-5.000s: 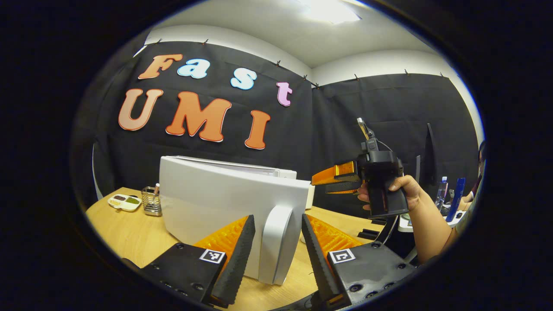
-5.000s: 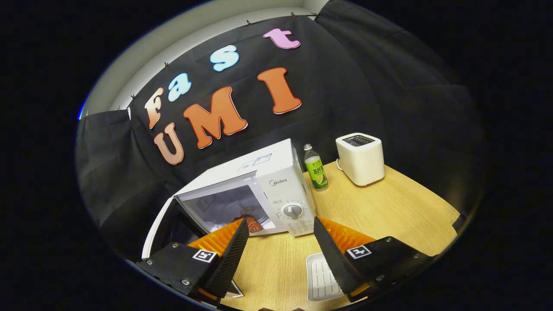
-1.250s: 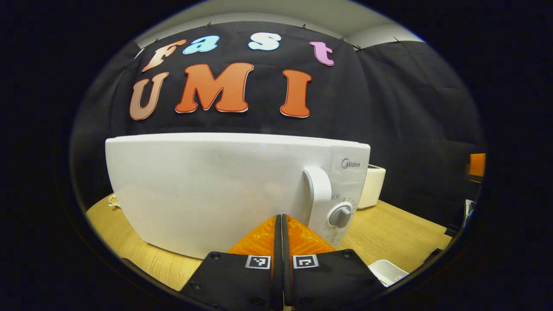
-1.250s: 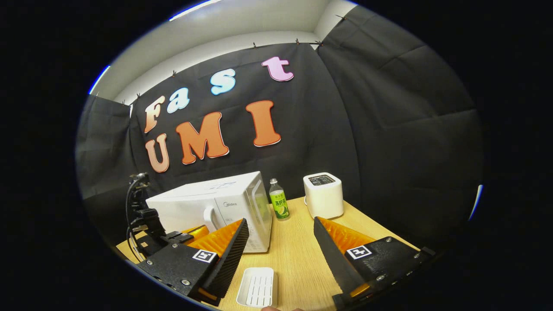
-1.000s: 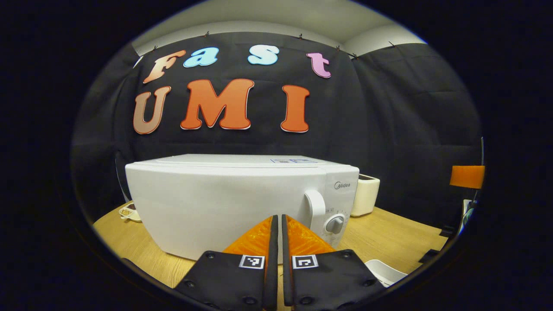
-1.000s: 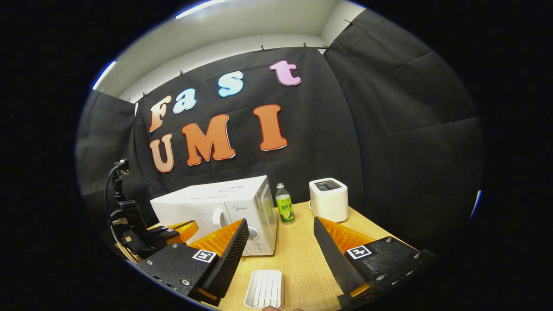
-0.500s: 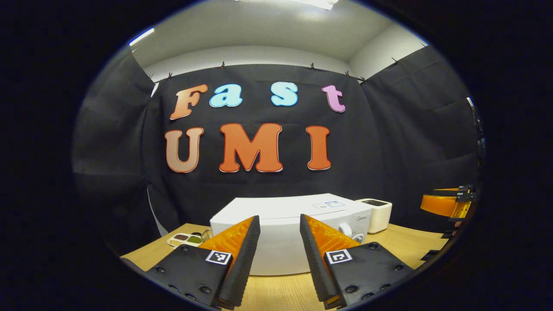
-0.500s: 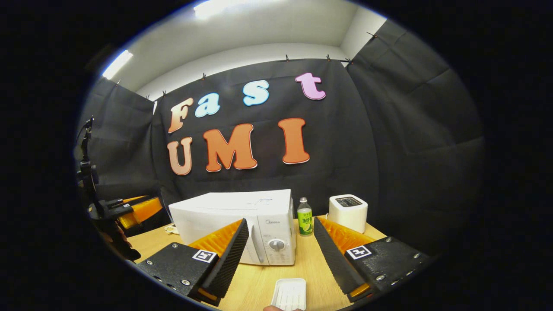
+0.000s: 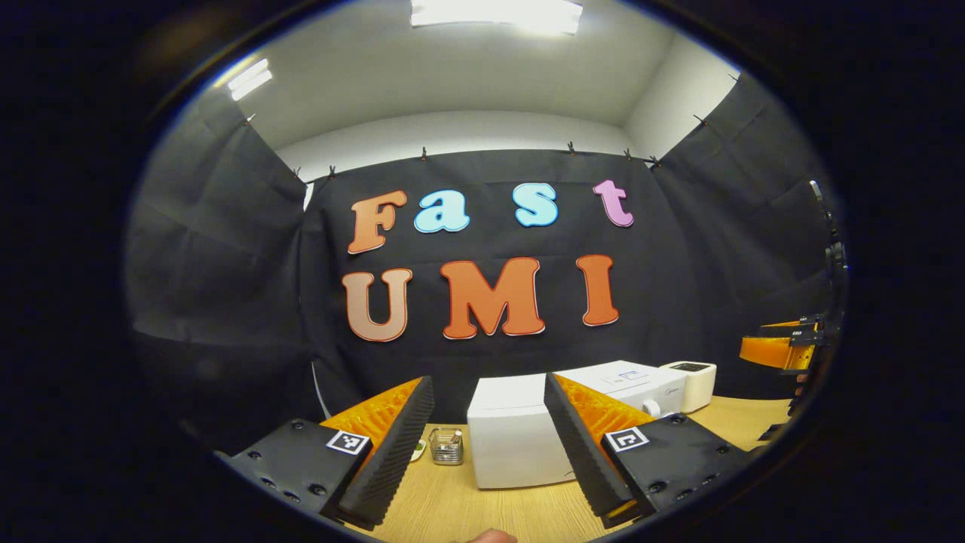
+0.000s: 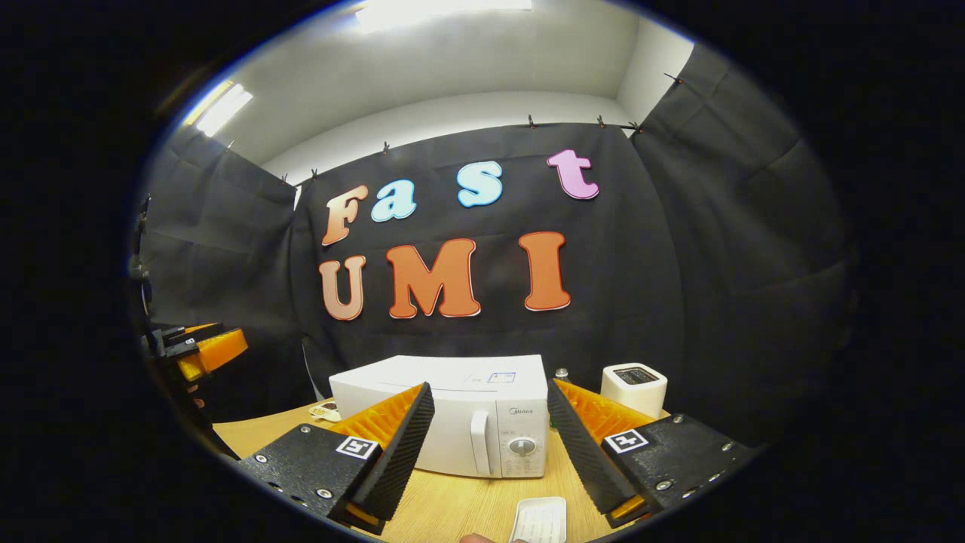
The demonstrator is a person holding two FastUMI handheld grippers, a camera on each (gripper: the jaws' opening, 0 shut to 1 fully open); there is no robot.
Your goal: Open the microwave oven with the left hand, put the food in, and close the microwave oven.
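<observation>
The microwave oven (image 10: 452, 411) is a white box standing on the wooden table (image 10: 445, 509), low in the middle of the right gripper view. Its door is closed flat against the body, with a pale upright handle (image 10: 479, 452) along the door's right edge and a round dial (image 10: 522, 446) on the control panel just right of that. In the left gripper view the microwave oven (image 9: 520, 437) sits at the lower centre of the frame, turned so its plain white side faces the camera and the dial side lies toward the right. No food can be seen (the closed door hides the inside).

The left tongs (image 9: 488, 441) are held level, back from the table edge, with nothing between them; their fingers stand wide apart and frame the oven without touching it. The right tongs (image 10: 488, 452) are likewise apart and empty, pointing straight at the oven's front from a distance, the handle and dial showing in the gap.

In the right gripper view the left tongs (image 10: 203, 347) appear at the left edge of the frame, well clear of the oven and raised above the table. In the left gripper view the right tongs (image 9: 780, 347) appear at the right edge, also raised.

A white toaster (image 10: 635, 388) stands right of the oven, a white ridged tray (image 10: 540, 520) lies at the bottom centre, and a small metal wire holder (image 9: 447, 446) sits just left of the oven.
</observation>
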